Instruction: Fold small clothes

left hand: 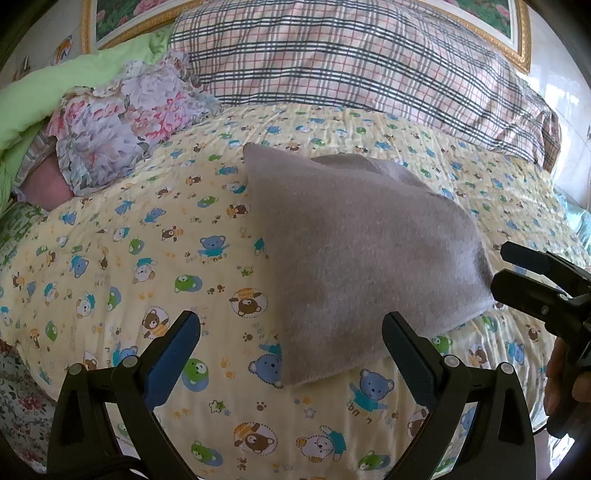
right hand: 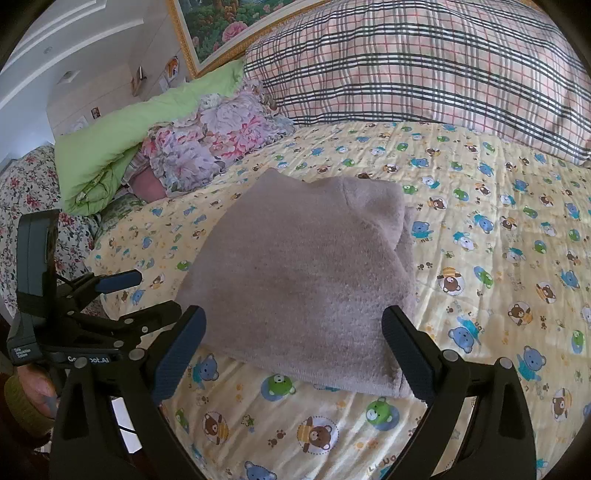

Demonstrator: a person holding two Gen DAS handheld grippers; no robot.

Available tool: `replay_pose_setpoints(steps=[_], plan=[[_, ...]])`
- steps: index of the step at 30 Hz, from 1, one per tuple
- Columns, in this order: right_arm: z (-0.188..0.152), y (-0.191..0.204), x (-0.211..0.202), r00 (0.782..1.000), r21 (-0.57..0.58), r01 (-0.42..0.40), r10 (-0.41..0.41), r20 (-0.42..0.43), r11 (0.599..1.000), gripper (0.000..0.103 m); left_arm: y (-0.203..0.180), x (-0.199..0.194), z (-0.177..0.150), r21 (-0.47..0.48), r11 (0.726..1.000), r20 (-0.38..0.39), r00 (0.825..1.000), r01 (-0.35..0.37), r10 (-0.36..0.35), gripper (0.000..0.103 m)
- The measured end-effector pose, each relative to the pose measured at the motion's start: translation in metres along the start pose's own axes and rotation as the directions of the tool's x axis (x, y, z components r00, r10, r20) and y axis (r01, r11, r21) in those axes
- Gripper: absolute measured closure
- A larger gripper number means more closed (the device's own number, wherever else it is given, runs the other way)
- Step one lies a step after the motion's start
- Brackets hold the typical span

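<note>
A grey fleece garment (left hand: 354, 251) lies folded into a thick pad on the yellow bear-print sheet (left hand: 147, 236). My left gripper (left hand: 293, 347) is open just in front of the garment's near left corner, gripping nothing. In the right wrist view the same garment (right hand: 303, 266) fills the middle, its folded layers stacked at the right edge. My right gripper (right hand: 293, 343) stands open with the garment's near edge showing between its fingers, not pinched. Each gripper appears in the other's view: the right gripper (left hand: 501, 266) at the garment's right side, the left gripper (right hand: 147, 293) at its left.
A plaid pillow (left hand: 351, 62) lies along the head of the bed. A floral cloth (left hand: 122, 122) and a green quilt (right hand: 122, 136) are heaped at the far left. A gold-framed painting (right hand: 229, 26) hangs behind. A hand (left hand: 554, 380) holds the right gripper.
</note>
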State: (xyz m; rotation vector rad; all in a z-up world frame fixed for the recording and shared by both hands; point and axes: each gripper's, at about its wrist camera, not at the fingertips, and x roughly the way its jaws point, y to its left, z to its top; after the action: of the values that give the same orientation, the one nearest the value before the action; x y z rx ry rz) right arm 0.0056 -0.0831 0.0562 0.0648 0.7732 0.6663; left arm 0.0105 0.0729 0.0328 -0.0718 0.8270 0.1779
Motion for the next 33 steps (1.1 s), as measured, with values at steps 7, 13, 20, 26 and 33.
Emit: replay_pose_setpoints(steps=[7, 13, 20, 26, 33], plan=[[0.0000, -0.0010, -0.0005, 1.000, 0.002, 0.000, 0.000, 0.001, 1.000, 0.007, -0.0019, -0.0009, 0.0025, 0.004, 1.000, 0.007, 1.000, 0.002, -0.002, 0.004], [0.0012, -0.0026, -0.0008, 1.000, 0.003, 0.001, -0.001, 0.003, 1.000, 0.007, -0.0032, -0.0010, 0.0049, 0.012, 1.000, 0.013, 1.000, 0.005, -0.005, 0.004], [0.0019, -0.0036, -0.0008, 1.000, 0.004, 0.000, 0.000, 0.003, 1.000, 0.007, -0.0053, -0.0009, 0.0060, 0.016, 1.000, 0.016, 1.000, 0.009, -0.009, 0.004], [0.0022, -0.0041, -0.0010, 1.000, 0.004, -0.001, 0.001, 0.003, 1.000, 0.007, -0.0060, -0.0002, 0.0061, 0.017, 1.000, 0.013, 1.000, 0.008, -0.009, 0.004], [0.0027, -0.0038, -0.0008, 1.000, 0.003, -0.001, 0.001, 0.004, 1.000, 0.007, -0.0062, 0.0001, 0.0060, 0.018, 1.000, 0.015, 1.000, 0.008, -0.009, 0.004]])
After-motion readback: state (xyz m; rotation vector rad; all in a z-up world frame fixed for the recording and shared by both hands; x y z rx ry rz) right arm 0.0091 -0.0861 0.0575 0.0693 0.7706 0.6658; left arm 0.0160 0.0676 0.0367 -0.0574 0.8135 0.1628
